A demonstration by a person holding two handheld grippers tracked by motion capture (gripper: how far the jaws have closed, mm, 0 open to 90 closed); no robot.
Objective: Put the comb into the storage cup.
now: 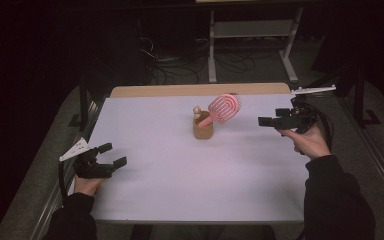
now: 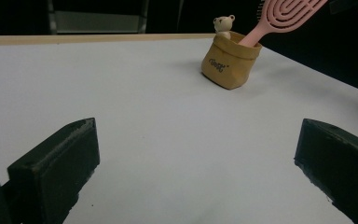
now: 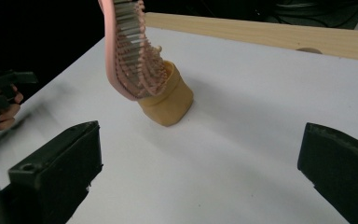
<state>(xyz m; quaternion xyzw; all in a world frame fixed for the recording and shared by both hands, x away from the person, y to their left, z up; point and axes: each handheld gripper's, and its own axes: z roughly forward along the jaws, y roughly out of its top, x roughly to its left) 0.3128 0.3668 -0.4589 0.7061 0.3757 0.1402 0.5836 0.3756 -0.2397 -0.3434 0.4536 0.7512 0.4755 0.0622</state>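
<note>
- Left gripper (image 1: 111, 155), nearest me, is idling wide open, empty, well short of the pouch (image 1: 203, 129).
- Right gripper (image 1: 268, 121) is hovering beside the pouch, open, empty.
- I'm judging the brush (image 1: 224, 108), already leaning inside the pouch, as placed.

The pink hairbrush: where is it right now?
In the high view the pink hairbrush stands handle-down in the tan pouch just beyond the table's centre, head leaning toward the right gripper.
</note>
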